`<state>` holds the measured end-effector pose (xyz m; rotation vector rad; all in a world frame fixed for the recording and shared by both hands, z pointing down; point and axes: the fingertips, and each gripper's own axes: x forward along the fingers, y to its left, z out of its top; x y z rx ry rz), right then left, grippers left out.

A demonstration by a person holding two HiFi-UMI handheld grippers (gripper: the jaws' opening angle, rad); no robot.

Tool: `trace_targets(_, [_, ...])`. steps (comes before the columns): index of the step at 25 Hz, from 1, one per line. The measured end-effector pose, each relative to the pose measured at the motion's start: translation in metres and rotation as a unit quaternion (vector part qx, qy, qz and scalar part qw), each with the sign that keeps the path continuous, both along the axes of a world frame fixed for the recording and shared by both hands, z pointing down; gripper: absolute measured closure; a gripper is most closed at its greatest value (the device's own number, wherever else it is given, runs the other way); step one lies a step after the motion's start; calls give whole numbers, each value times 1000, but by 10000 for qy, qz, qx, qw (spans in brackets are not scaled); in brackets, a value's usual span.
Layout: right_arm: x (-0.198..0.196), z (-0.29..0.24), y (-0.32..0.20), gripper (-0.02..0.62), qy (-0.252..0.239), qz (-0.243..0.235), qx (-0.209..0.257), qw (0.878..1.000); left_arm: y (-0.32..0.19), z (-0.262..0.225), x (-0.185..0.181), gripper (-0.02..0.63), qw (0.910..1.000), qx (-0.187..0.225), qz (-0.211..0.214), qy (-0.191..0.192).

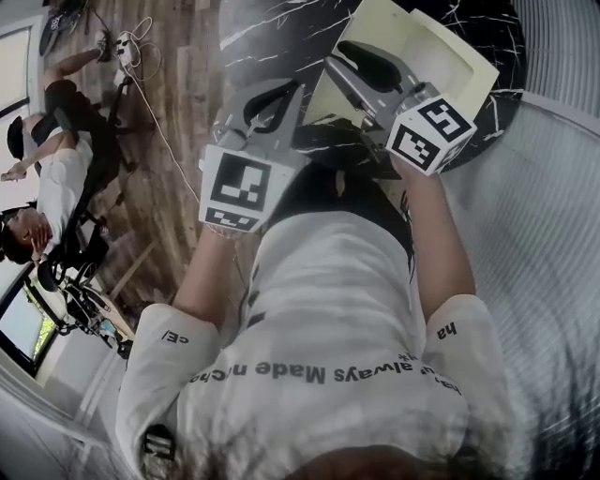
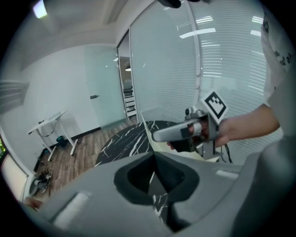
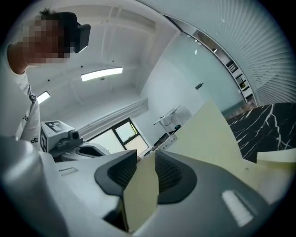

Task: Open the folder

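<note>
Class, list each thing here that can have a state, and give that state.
Folder: partly open, cover raised.
Right gripper: open, the cover between its jaws.
Left gripper: shut, empty.

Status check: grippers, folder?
Left gripper shut, empty, off the folder. Right gripper open, cover between its jaws. Folder partly open on table.
</note>
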<state>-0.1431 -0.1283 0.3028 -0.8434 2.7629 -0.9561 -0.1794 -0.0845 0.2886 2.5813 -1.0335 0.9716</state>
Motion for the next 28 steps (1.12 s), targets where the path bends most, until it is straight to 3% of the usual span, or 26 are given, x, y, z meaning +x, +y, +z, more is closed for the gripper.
trace_targets(9, [-69, 35, -25, 465, 748, -498, 24, 9960, -14, 22, -36, 604, 9987, 65, -153, -482])
trace_targets(16, [-97, 85, -38, 448, 1633, -741, -76, 9838, -38, 107, -73, 604, 9830, -72, -258, -1815])
trace_targets(22, [-68, 108, -27, 469, 1929, -477, -265, 9797, -49, 163, -103, 604, 9733, -350, -523, -2210])
trace_targets(28, [0, 107, -7, 507, 2269, 152, -204, 9736, -58, 212, -123, 604, 9663, -650, -724, -2384])
